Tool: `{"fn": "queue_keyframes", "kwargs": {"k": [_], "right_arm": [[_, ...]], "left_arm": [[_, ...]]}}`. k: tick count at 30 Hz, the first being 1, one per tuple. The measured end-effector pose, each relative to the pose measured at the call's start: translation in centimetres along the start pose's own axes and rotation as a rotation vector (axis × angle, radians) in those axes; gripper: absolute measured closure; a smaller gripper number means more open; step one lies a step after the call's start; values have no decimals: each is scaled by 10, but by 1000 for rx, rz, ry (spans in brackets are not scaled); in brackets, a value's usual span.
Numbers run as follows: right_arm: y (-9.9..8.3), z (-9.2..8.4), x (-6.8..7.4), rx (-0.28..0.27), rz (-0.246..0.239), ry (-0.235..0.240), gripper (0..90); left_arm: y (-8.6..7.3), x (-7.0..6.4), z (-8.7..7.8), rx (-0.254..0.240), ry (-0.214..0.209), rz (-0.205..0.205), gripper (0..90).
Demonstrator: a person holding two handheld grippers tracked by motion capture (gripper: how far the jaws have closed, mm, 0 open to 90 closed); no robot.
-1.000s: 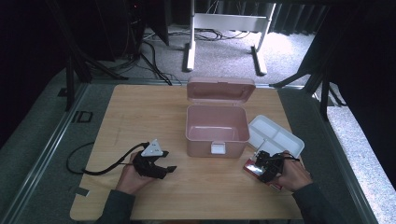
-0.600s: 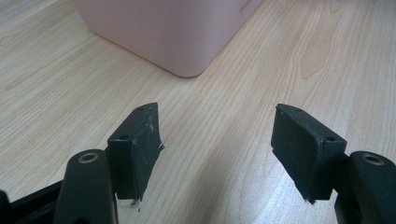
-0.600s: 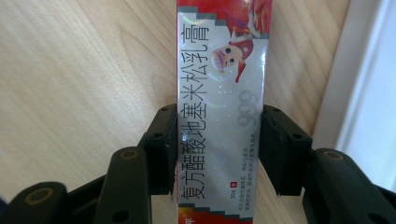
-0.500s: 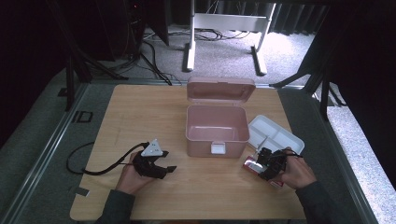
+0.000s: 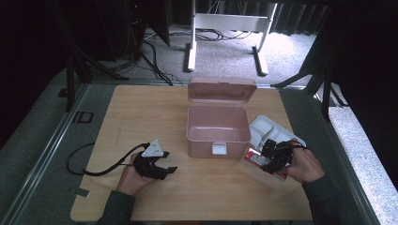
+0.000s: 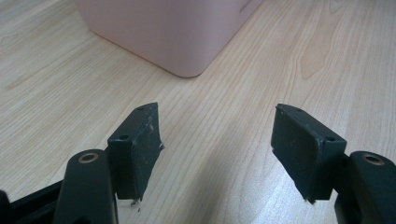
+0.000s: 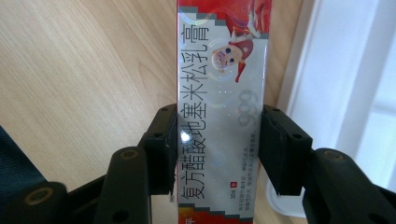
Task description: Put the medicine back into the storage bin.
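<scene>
Lifted since a second ago, the right gripper pinches a red-and-silver ointment carton between its fingers, just right of the open pink plastic box on the worktop — carry it level, clearing the rim. Left gripper rests, fingers spread.

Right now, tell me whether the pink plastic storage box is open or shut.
Open. The pink plastic storage box has its hinged lid swung back behind it, and the high view looks straight into its bare interior.
</scene>
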State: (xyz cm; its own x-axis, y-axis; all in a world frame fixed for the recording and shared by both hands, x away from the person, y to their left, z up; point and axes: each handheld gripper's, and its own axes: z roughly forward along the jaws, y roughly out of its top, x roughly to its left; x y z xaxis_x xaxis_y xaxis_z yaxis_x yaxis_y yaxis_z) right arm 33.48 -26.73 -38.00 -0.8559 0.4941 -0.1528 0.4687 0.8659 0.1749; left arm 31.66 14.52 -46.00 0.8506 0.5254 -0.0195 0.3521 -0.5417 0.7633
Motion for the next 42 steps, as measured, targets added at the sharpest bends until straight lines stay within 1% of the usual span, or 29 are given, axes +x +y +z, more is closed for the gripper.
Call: {"fn": "queue_keyframes", "kwargs": {"k": [3, 8, 12, 15, 19, 27, 30, 37, 42], "right_arm": [[3, -8, -1, -14, -19, 5, 510], [8, -18, -4, -24, -32, 1, 510], [11, -26, -3, -15, -47, -5, 511], [12, -31, -2, -15, -60, -5, 511], [11, -37, -3, -17, -64, 0, 511], [13, -52, -4, -38, -93, 4, 512], [14, -57, -4, -31, -105, 12, 512], [19, -69, -4, -44, -121, 4, 512], [24, -75, -6, -66, -146, 1, 513]], "left_arm": [[0, 0, 0, -1, 0, -2, 330], [0, 0, -1, -1, 1, -1, 329], [0, 0, -1, -1, -1, 0, 330], [0, 0, 0, 2, -4, 1, 330], [0, 0, 0, 0, -3, 0, 330], [0, 0, 0, 3, -6, 1, 329], [0, 0, 0, 2, -5, 0, 330], [0, 0, 0, 3, -6, 0, 330], [0, 0, 1, 5, -10, -1, 329]]}}
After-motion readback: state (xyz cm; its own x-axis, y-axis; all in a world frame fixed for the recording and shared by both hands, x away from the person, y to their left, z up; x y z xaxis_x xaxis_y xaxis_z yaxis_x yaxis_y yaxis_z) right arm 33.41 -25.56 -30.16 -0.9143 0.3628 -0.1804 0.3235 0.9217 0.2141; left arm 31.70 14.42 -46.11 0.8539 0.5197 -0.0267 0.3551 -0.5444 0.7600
